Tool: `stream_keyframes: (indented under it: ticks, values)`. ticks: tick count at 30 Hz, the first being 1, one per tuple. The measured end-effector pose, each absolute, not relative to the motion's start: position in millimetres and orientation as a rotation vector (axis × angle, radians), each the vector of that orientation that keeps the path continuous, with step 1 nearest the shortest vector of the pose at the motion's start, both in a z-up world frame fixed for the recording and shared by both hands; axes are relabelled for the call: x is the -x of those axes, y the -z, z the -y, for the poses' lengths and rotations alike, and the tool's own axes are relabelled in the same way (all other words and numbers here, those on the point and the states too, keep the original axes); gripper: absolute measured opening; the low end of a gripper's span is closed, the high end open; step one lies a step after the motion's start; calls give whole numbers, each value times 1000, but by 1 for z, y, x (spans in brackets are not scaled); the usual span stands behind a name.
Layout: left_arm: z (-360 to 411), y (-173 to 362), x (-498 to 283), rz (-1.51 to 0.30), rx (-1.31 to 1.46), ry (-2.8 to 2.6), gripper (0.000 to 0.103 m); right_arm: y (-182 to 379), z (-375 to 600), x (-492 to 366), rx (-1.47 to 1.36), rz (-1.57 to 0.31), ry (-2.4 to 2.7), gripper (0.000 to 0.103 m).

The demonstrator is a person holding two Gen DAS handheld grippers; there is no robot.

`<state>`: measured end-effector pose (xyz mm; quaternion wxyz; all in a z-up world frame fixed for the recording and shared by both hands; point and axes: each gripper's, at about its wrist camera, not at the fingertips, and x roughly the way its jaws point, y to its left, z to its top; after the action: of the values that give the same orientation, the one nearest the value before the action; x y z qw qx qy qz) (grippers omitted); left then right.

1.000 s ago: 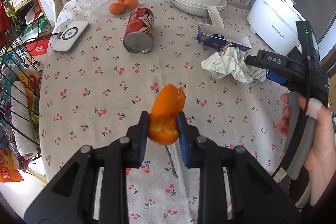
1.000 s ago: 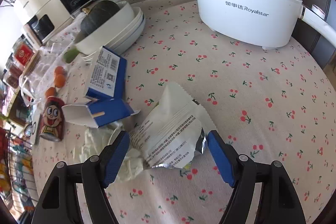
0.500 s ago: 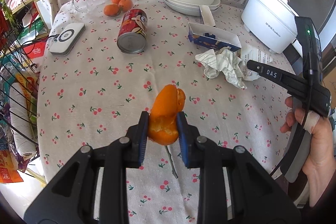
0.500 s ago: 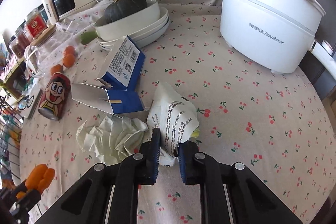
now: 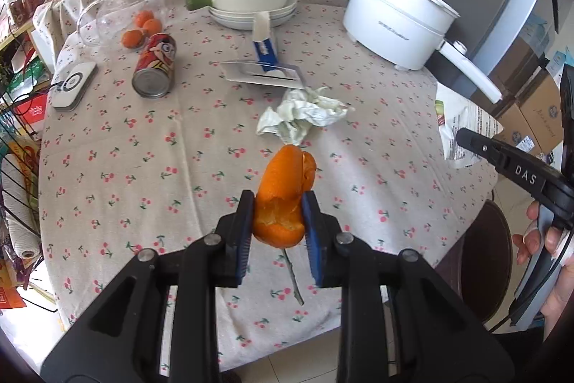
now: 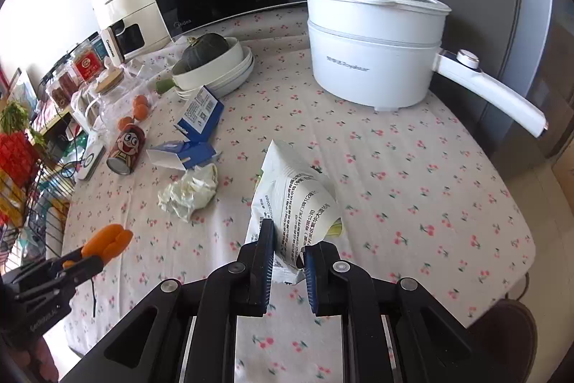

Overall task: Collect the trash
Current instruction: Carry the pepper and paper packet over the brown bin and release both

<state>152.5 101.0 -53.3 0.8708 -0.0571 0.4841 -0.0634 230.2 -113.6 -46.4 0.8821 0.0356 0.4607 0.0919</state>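
**Trash in both grippers: peel on the left, wrapper on the right**

Trash is up off the cloth on both sides. The orange peel stands pinched between the blue pads of the left gripper, long axis running up and away from the jaws, its curled tip leaning toward the crumpled tissue. Bright orange skin outside, a ragged torn edge and paler pith down at the pads. From the right wrist view the same peel pokes out of the left gripper at the lower left, above the table edge.

Over on the right, the right gripper has its jaws drawn close and is clamped on the bottom corner of a white snack wrapper. That wrapper rises from the pads lengthwise, its far end pointing toward the white electric pot. It is puffed and creased, covered in dark printed text, with a touch of yellow-green at its right edge. In the left wrist view it hangs just off the table's right edge, ahead of the right gripper's black finger.

Left lying on the cherry-print tablecloth: the crumpled tissue in the middle, an opened blue and white carton just behind it, and a red can on its side toward the left. A thin twig lies on the cloth below the peel.
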Motion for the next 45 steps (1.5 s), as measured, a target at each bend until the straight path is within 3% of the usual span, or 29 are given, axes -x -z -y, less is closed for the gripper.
stream_keyframes:
  ticks: [13, 25, 37, 45]
  values:
    - [-16, 50, -122, -1013, 81, 314, 29, 35, 218, -134, -103, -960, -128, 16]
    - [67, 62, -99, -1052, -21, 508, 29, 59, 306, -72, -217, -1027, -42, 16]
    - [155, 86, -73, -1100, -136, 717, 29, 88, 376, -29, -289, -1080, 74, 16]
    - [171, 100, -79, -1117, -180, 719, 30, 94, 385, -20, -274, -1096, 83, 17]
